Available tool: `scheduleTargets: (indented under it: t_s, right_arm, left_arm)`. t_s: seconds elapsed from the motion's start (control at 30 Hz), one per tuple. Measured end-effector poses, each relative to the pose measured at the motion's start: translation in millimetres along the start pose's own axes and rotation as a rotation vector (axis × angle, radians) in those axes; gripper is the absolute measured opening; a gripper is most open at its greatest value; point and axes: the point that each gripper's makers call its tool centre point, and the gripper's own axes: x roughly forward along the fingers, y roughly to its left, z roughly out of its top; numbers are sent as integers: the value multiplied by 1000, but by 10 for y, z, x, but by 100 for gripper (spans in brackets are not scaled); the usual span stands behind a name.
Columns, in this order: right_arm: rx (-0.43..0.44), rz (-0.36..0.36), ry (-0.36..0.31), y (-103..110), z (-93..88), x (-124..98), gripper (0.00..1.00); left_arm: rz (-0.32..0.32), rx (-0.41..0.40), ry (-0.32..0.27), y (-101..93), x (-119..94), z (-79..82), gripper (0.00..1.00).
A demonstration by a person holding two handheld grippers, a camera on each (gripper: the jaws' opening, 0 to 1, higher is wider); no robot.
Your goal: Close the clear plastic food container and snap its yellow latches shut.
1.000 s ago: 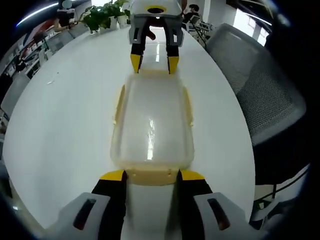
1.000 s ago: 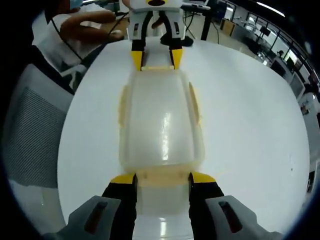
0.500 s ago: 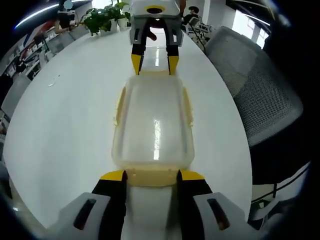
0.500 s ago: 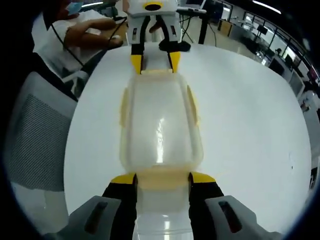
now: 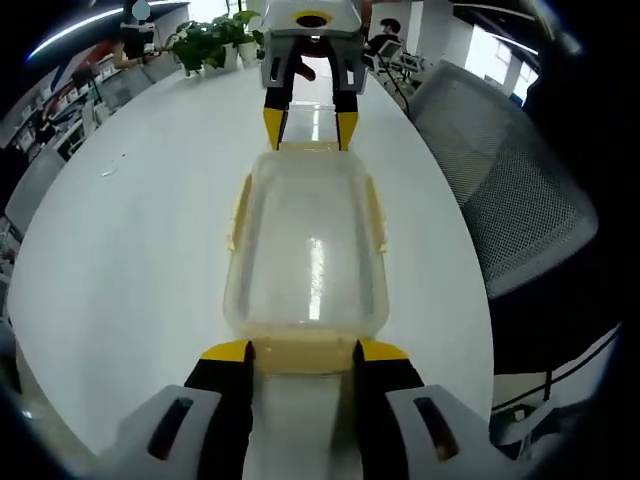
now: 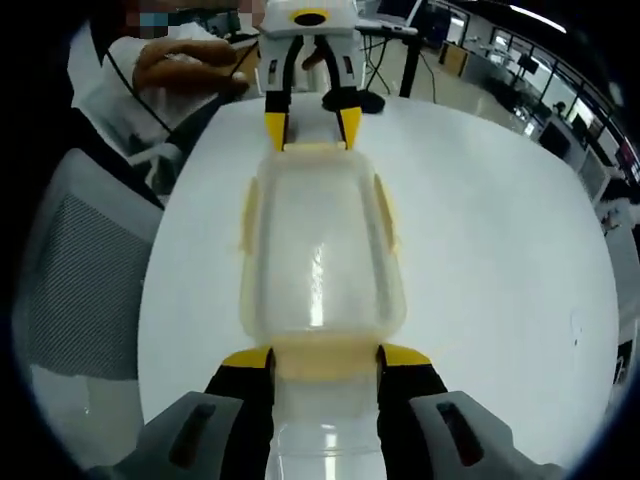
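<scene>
Your two claws face each other along the clear plastic food container (image 5: 307, 245), which sits with its lid on, lengthwise between them on the white surface (image 5: 130, 240). The left claw (image 5: 300, 352) has its jaws parted to either side of the near yellow end latch (image 5: 302, 354), astride it rather than clamped; the right claw (image 6: 324, 358) stands the same way at the opposite end latch (image 6: 325, 357). That placement makes sense: with a claw at each short end you can steady the box from both directions and press the two latches down without it sliding. In the left gripper view your right claw appears at the far end, its yellow tips touching or just over that latch; I cannot tell which. The side latches (image 5: 239, 210) look flared outward from the container walls, so I judge them not yet snapped. The container looks empty: you can see through the lid to a bare floor with only glare. A mesh chair (image 5: 520, 190) stands beside the surface, and a potted plant (image 5: 205, 40) sits at its far edge.
</scene>
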Motion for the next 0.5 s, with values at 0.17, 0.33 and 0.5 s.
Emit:
scheduleTargets:
  t_s: [0.17, 0.33, 0.5]
  right_arm:
    - [-16, -12, -3, -26, 21, -87, 40]
    - [-18, -20, -3, -38, 47, -146, 40]
    - [-29, -22, -8, -52, 94, -223, 40]
  left_arm:
    - [7, -4, -11, 16, -61, 56, 38]
    - [20, 7, -10, 29, -108, 101, 38]
    - [32, 9, -3, 44, -172, 127, 38]
